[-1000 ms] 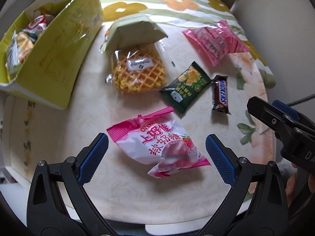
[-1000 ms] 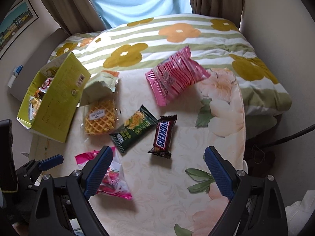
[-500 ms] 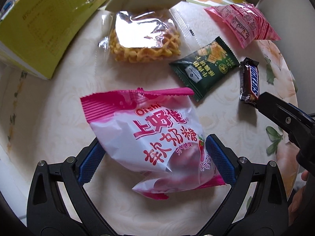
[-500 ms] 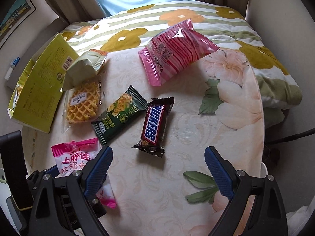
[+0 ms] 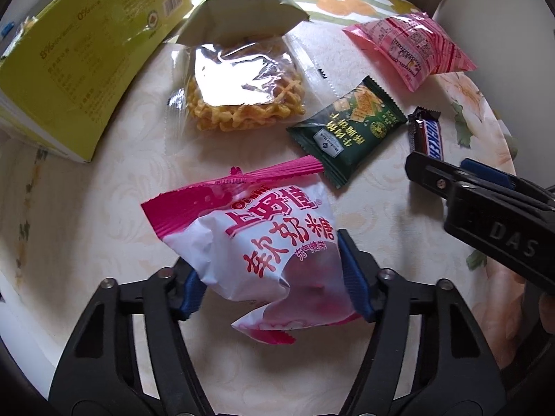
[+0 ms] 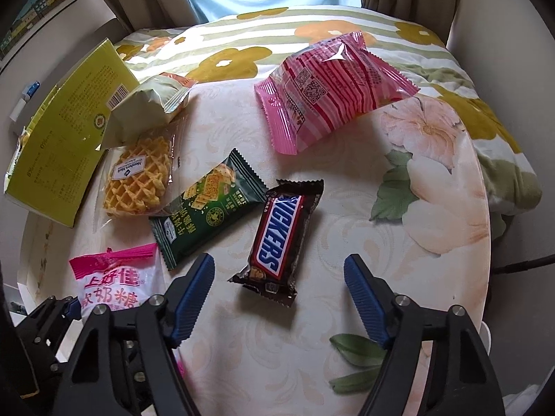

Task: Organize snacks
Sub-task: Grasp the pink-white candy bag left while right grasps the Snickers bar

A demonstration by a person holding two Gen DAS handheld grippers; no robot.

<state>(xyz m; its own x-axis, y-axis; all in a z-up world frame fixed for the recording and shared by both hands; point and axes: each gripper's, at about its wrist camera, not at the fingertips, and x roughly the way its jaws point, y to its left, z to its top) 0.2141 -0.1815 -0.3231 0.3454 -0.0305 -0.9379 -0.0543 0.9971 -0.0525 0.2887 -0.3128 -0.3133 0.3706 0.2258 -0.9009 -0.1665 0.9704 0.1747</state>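
Observation:
A pink-and-white candy bag [image 5: 263, 242] sits between the blue pads of my left gripper [image 5: 270, 270]. Its jaws are closing and both pads press the bag's sides, crumpling it. The same bag [image 6: 111, 284] shows at the lower left of the right wrist view, beside the left gripper's body [image 6: 52, 319]. A Snickers bar [image 6: 281, 232] lies on the table between the fingers of my right gripper [image 6: 279, 263]. These jaws are closing too, with a gap on each side of the bar. A yellow-green open box [image 6: 62, 131] stands at the far left.
On the round floral table [image 6: 433, 208] lie a wrapped waffle [image 6: 138, 176], a dark green cracker pack [image 6: 208, 208] and a pink striped pack [image 6: 329, 100]. A pale green packet [image 6: 149, 104] leans on the box. A flowered bedcover [image 6: 312, 34] lies beyond.
Both grippers came down toward the table. The left jaws narrowed onto the candy bag. The right jaws narrowed around the Snickers bar, which now lies between the fingers.

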